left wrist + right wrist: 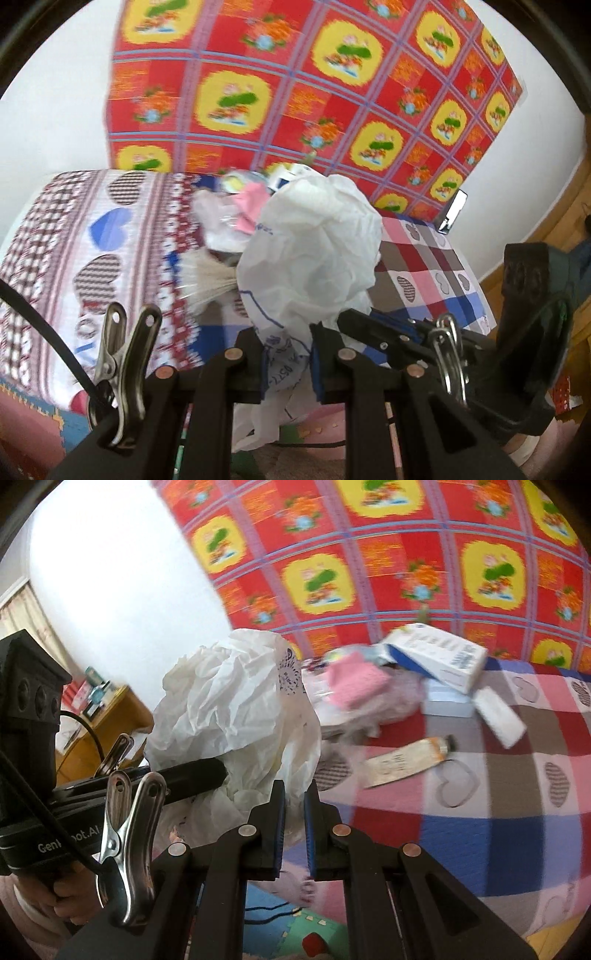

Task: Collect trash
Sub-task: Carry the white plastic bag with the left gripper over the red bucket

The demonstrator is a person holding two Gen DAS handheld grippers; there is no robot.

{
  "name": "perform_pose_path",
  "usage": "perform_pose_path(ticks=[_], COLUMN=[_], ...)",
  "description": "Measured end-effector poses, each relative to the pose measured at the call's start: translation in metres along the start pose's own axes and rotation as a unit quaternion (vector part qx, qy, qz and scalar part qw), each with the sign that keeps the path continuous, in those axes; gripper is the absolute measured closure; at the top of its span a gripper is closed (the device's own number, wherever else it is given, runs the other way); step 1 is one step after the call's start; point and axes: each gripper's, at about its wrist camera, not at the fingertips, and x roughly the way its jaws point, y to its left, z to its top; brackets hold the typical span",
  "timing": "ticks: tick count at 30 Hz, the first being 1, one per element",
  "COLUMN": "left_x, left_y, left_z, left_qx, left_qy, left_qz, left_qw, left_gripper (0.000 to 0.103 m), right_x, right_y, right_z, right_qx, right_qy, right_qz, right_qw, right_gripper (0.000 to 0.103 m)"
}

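Both clamped on white plastic bag (310,240): left claw (288,365), right claw (294,830). Light, floppy, slippery film; best gripped at bunched rim, not thin single layer.

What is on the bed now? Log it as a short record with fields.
held item: white plastic bag, crumpled, gripped by both grippers
left gripper: fingers shut on the bag
right gripper: fingers shut on the bag's edge
surface: bed with checked heart sheet
loose trash on bed: tube, white and blue box, pink packet
backdrop: red and yellow cloth on the wall
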Motion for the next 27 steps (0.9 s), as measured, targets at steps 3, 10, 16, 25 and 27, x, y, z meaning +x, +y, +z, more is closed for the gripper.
perform_pose_path(ticks=[3,10,16,25,27], left_x=[-0.021,-0.063,-0.093,-0.112,-0.113], left_y=[0.015,0.055,0.088,0.146,0.161], left_z=[-0.01,-0.029,-0.034,-0.025,-0.02], left_qx=[-0.003,-0.019,-0.041,-0.078,-0.087], left_qy=[-0.011,-0.03,-0.049,-0.07,-0.072], left_qz=[0.01,0.037,0.063,0.102,0.112], left_qw=[0.9999,0.9987,0.996,0.9893,0.9873], left_gripper=[0.085,0.085,0.086,0.086,0.086], right_x=[0.007,0.026,0.048,0.1,0.115], right_y=[0.026,0.083,0.122,0.17,0.179], right_z=[-0.005,-0.009,-0.002,0.021,0.027], right_qx=[-0.012,-0.046,-0.076,-0.117,-0.124], right_qy=[0.002,0.005,0.018,0.037,0.042], right_qz=[0.009,0.031,0.052,0.092,0.102], right_qw=[1.0,0.998,0.996,0.988,0.986], right_gripper=[0.092,0.092,0.092,0.092,0.092])
